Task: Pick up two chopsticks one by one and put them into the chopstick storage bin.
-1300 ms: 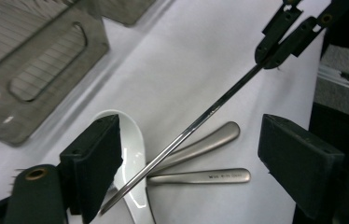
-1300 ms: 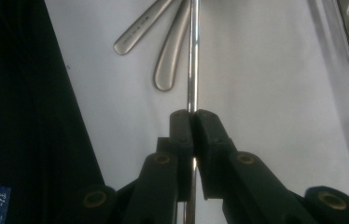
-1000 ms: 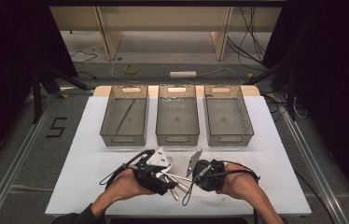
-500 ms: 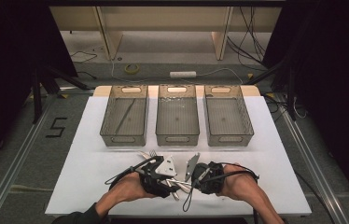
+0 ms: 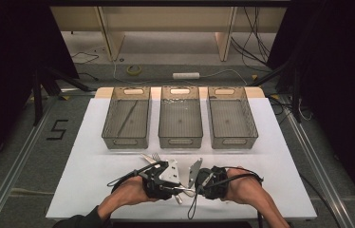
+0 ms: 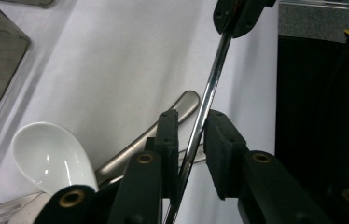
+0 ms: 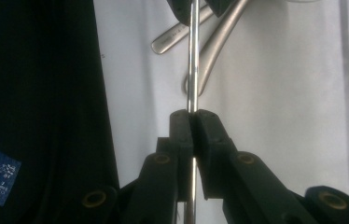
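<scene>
Near the white counter's front edge, the right gripper clamps a thin shiny metal rod. The left gripper, jaws just closing, straddles it without pinching. Cutlery beside it remains unsorted; one utensil lies in the left grey bin.

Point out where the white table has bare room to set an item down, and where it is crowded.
Bare: the white table left of the hands, and right of them below the right grey mesh bin. Crowded: the front middle, where both grippers meet over the pile of metal cutlery.
</scene>
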`<state>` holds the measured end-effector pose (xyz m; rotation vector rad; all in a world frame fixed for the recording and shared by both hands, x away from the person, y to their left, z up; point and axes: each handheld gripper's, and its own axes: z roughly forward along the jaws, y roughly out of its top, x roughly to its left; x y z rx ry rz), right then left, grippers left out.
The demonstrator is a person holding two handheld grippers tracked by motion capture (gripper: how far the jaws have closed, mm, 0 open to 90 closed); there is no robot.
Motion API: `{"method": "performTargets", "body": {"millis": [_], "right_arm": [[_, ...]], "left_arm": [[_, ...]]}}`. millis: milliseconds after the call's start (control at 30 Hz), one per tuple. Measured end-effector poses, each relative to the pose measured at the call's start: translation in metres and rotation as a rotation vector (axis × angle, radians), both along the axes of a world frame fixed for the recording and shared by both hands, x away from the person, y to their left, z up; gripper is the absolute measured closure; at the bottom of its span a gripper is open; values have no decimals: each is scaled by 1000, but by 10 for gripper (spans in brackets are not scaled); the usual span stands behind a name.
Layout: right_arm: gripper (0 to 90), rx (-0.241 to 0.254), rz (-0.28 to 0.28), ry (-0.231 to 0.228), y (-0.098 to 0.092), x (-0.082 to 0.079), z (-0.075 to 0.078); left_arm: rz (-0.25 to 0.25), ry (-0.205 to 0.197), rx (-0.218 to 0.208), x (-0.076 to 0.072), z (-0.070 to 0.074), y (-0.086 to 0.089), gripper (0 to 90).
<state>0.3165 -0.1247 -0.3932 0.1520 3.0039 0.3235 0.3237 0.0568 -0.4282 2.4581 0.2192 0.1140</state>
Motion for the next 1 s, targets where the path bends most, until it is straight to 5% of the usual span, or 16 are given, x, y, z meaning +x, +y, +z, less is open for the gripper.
{"method": "performTargets", "body": {"millis": [300, 433, 667, 1000], "right_arm": [[792, 25, 26, -8, -6, 4, 3], [597, 73, -28, -20, -13, 7, 9], [396, 248, -212, -73, -27, 15, 20], [335, 560, -406, -163, -53, 26, 16]], "left_arm": [[-53, 53, 4, -3, 2, -1, 854], [-12, 54, 0, 1, 3, 3, 857], [106, 47, -26, 14, 5, 16, 858], [277, 30, -96, 29, 13, 41, 858]]}}
